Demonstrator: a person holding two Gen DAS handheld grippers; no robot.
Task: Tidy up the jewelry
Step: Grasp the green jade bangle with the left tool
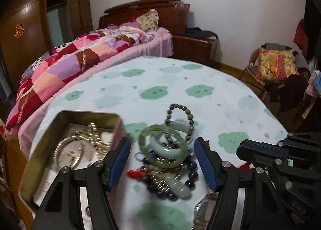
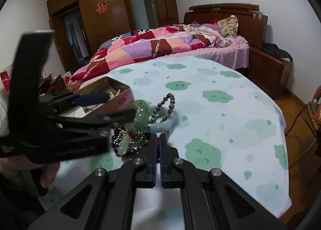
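In the left wrist view, the left gripper (image 1: pixel 162 161) is being held spread wide over the jewelry pile (image 1: pixel 170 159) on the desk (image 1: pixel 220 97): a green bangle (image 1: pixel 162 145), a bead bracelet (image 1: pixel 180 121) and dark beads (image 1: pixel 190 177) are still lying loose. A few pieces are already being kept in the tin (image 1: pixel 66 149) just beside, so the sorting is judged partly done. In the right wrist view, the right gripper (image 2: pixel 157 149) is being held pressed together at the pile's near edge, seemingly pinching something red (image 2: pixel 158 147); most pieces are left outside the tin (image 2: pixel 112 97).

Tangled bangles and beads (image 1: pixel 168 149) beside open tin (image 1: pixel 66 129)
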